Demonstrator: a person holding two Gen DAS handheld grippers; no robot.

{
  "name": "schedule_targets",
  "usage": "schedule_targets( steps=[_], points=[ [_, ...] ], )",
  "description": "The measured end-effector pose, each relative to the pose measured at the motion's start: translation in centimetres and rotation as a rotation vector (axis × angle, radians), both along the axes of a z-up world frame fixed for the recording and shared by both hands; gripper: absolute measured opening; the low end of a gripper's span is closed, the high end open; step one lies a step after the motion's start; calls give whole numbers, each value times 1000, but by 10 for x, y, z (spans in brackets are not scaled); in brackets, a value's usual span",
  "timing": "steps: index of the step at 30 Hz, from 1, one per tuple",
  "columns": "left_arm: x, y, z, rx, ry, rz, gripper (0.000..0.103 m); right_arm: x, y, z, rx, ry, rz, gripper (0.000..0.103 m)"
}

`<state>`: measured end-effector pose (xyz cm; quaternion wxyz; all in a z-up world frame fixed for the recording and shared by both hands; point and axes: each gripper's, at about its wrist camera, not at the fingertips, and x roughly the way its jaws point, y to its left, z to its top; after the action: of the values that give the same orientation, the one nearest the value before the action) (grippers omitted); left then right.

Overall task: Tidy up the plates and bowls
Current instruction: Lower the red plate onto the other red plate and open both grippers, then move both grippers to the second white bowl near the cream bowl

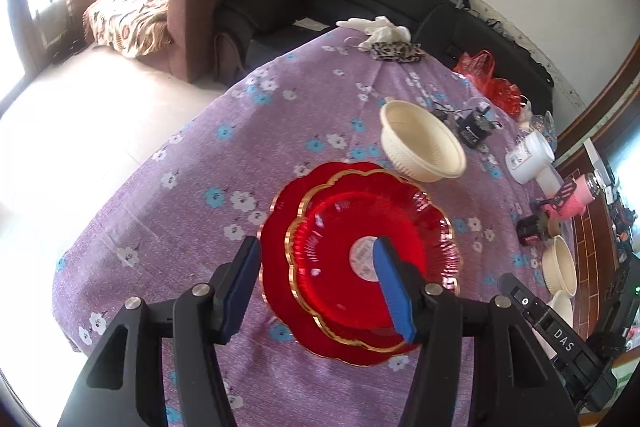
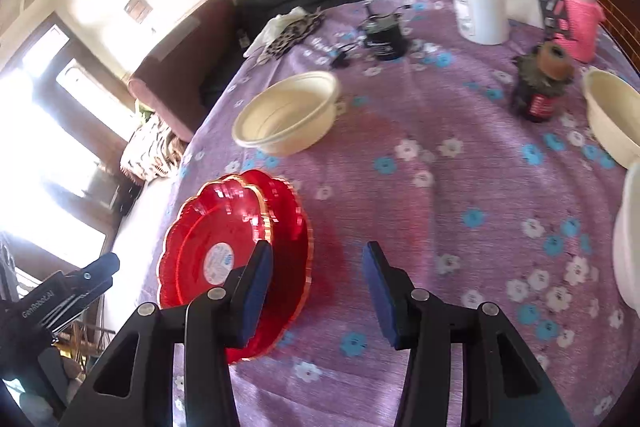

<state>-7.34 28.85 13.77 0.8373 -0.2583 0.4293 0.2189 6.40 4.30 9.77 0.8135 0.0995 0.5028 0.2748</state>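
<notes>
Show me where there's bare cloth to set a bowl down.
Bare cloth lies right of the red plates, between them, the near cream bowl and the dark jar. The far side is crowded: white tub, black cup, pink bottle.

Two red scalloped plates with gold rims, stacked slightly offset and flat on my purple flowered cloth, white round label at the top plate's centre, cream ribbed bowl upright just beyond them, a second cream bowl upright well to the right
</notes>
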Motion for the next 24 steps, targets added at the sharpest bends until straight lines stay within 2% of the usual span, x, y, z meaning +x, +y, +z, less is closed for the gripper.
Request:
schedule_targets(
  steps=[6,16,20,24],
  points=[
    [3,-10,0,-12,1,-17,57,-4,-17,-1,3,10,-23,51],
    [-4,-8,5,-17,-12,-9,57,-11,-20,-1,-5,15,-24,51],
    [0,-16,7,-11,-10,-35,57,-14,-27,0,-9,13,-33,51],
    [12,-38,9,26,-5,-102,57,-17,-43,0,-16,13,-58,51]
  ],
)
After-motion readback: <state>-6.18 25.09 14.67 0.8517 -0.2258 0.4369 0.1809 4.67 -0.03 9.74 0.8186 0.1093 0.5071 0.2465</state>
